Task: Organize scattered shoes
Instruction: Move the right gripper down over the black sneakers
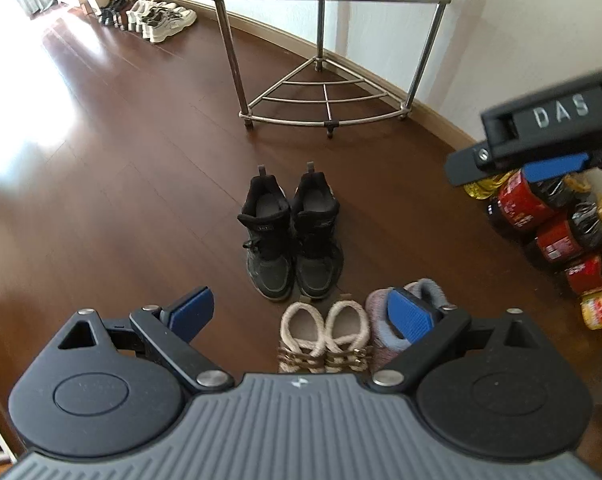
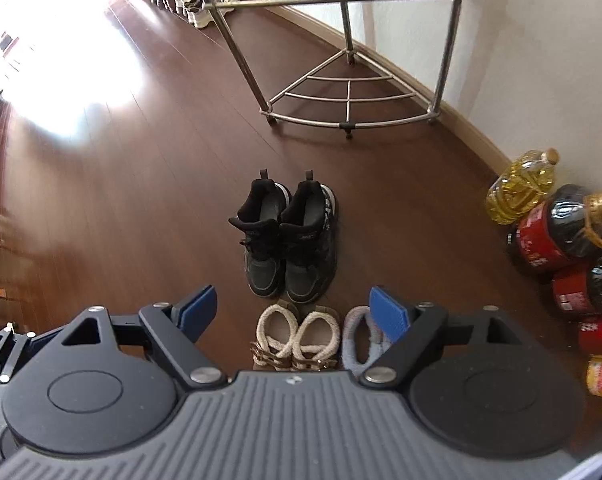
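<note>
Now, both grippers look steeply down at a dark wooden floor (image 1: 121,200). The left gripper (image 1: 301,314) has its jaws spread wide, released, nothing between the blue pads (image 1: 193,312). Off to the left of those jaws and far ahead, a row of pale and dark sneakers (image 1: 149,18) lines the wall. Straight ahead of the jaws sits a pair of black sneakers (image 1: 291,240), side by side and touching, toes pointing back toward the camera. Just inside the jaw gap, nearer the right pad, lies a pair of cream fleece-trimmed slippers (image 1: 325,336), and right beside them a grey-pink fuzzy slipper (image 1: 385,340) is partly hidden behind the right pad. Beyond the black pair stands a metal corner rack (image 1: 325,92), its shelves bare. To the right of the jaws, oil bottles (image 1: 553,220) crowd the wall, and the other gripper's body cuts in above them.

Over to the right gripper (image 2: 293,310): its jaws are parted too, gripping nothing, though narrowing slightly. The black sneakers (image 2: 289,240) lie dead ahead, the cream slippers (image 2: 297,336) within the gap, the grey slipper (image 2: 357,340) tucked against the right pad. Bottles (image 2: 561,228) stand well off to the right.
</note>
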A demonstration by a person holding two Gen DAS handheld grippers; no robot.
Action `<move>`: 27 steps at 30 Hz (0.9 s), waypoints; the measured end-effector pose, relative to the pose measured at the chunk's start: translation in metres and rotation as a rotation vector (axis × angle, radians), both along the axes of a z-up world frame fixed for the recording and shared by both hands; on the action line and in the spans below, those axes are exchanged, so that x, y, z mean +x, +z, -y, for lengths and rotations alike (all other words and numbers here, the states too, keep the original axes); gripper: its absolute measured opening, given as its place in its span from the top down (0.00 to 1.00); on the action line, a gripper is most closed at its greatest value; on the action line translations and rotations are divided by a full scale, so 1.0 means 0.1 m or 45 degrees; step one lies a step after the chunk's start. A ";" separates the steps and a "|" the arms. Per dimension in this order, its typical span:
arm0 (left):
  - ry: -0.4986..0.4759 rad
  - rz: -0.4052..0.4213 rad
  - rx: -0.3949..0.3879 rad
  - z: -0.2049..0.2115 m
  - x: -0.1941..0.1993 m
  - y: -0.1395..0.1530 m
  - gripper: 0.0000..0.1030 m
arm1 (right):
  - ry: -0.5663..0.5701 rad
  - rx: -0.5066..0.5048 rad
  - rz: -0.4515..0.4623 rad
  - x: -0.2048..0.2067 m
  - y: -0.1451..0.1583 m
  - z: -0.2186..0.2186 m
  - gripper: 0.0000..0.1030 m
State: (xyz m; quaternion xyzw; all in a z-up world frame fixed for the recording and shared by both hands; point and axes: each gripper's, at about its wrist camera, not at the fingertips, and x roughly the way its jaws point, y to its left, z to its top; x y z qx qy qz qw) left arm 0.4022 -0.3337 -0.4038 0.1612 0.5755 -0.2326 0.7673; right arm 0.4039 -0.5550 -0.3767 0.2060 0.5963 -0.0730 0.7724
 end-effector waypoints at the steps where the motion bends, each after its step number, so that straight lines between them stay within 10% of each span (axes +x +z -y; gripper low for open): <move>1: -0.014 0.000 -0.005 -0.03 0.07 -0.11 0.07 | -0.012 0.003 0.008 0.11 -0.11 -0.05 0.22; 22: -0.273 0.058 -0.063 -0.24 1.05 -2.55 0.07 | -0.158 0.040 -0.150 1.58 -2.59 -0.60 0.30; 27: -0.298 0.091 -0.056 -0.15 1.10 -2.93 0.08 | -0.090 0.028 -0.140 1.61 -2.96 -0.61 0.52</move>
